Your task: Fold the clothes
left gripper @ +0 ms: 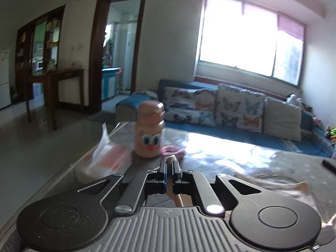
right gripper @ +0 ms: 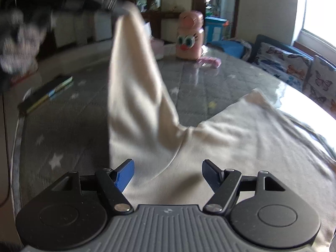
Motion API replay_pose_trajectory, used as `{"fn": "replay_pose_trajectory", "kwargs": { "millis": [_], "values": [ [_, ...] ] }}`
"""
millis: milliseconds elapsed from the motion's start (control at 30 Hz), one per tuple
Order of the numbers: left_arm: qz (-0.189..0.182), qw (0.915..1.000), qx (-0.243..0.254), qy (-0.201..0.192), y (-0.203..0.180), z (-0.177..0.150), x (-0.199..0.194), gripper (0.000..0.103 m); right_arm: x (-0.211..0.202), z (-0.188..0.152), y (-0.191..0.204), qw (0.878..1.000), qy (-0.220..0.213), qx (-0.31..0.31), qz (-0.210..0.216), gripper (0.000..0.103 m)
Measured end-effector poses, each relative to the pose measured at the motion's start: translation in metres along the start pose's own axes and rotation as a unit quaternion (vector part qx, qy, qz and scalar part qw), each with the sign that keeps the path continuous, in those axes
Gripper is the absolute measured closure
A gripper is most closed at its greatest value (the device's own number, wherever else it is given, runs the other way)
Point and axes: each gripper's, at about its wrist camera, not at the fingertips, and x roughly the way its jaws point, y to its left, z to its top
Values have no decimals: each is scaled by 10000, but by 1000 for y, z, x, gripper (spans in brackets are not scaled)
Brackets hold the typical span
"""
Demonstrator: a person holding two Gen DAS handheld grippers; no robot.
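Observation:
A cream garment [right gripper: 241, 138] lies on the grey star-patterned table cover [right gripper: 63, 138]. One part of it, a long strip [right gripper: 136, 79], is lifted high at the upper left. My left gripper [left gripper: 169, 163] is shut on that cream cloth; a bit of it [left gripper: 171, 159] pokes out past the fingertips. It also shows in the right wrist view [right gripper: 117, 6], at the top of the lifted strip. My right gripper [right gripper: 168, 174] is open and empty, low over the garment's near part.
A pink bottle-shaped toy with eyes [right gripper: 190, 40] [left gripper: 150, 130] stands at the table's far end, with a pink cloth bit [right gripper: 210, 61] and a plastic bag [left gripper: 105, 157] beside it. A dark book [right gripper: 46, 94] lies at left. A sofa with butterfly cushions [left gripper: 220, 109] runs along the window side.

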Motion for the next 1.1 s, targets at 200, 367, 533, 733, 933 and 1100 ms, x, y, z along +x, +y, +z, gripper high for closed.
{"fn": "replay_pose_trajectory", "kwargs": {
  "millis": [200, 367, 533, 733, 933, 1100],
  "values": [
    [-566, 9977, 274, -255, -41, 14, -23, 99, -26, -4, -11, 9997, -176, 156, 50, 30],
    [-1160, 9910, 571, -335, -83, 16, -31, 99, -56, -13, -37, 9985, -304, 415, -180, 30],
    [-1765, 9804, 829, -283, -129, 10, -29, 99, -81, -33, -69, 9950, -337, 767, -541, 29],
    [-2431, 9636, 1113, 88, -177, -11, -19, 98, -94, -62, -94, 9897, -194, 1232, -701, 29],
    [-2776, 9490, 1396, 531, -199, -36, -13, 97, -109, -83, -102, 9871, -149, 1394, -771, 29],
    [-3011, 9364, 1580, 865, -209, -54, -11, 94, -123, -94, -107, 9852, -140, 1477, -857, 28]
  ]
}}
